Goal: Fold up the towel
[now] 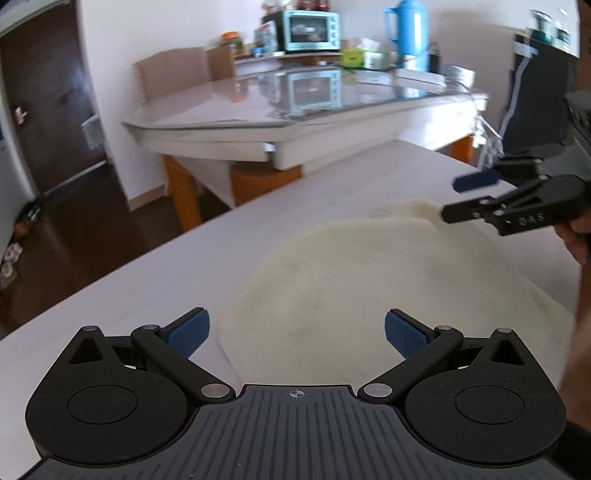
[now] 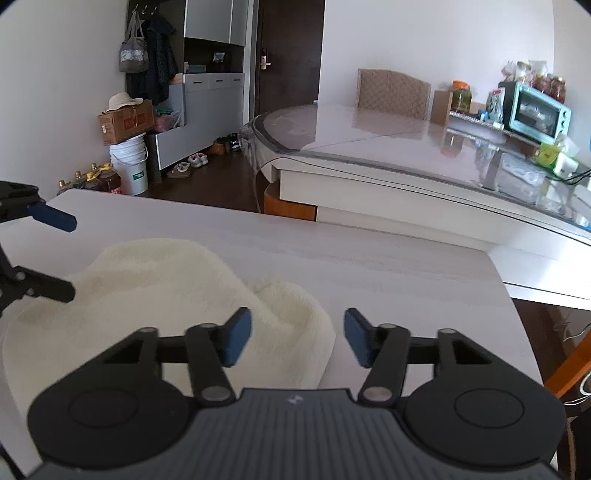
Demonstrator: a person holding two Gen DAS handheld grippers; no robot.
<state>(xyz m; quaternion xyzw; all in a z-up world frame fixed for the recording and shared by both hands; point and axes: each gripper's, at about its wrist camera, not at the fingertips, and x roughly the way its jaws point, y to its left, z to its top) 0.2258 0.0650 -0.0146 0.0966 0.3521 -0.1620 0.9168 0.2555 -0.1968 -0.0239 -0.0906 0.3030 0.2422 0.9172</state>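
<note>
The left gripper (image 1: 297, 332) is held wide open, empty, above the towel (image 1: 388, 288). The right gripper (image 2: 297, 338) is likewise spread, nothing grasped, over the towel's edge on the table (image 2: 388, 258).

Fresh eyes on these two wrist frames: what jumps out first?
The cream towel lies rumpled on the pale table, filling the middle of both views. The left gripper and the right gripper both hang open above it, blue-padded fingers spread and gripping nothing. Behind, a turquoise toaster oven and a blue jug stand at the far side of a glossy dining table.
</note>
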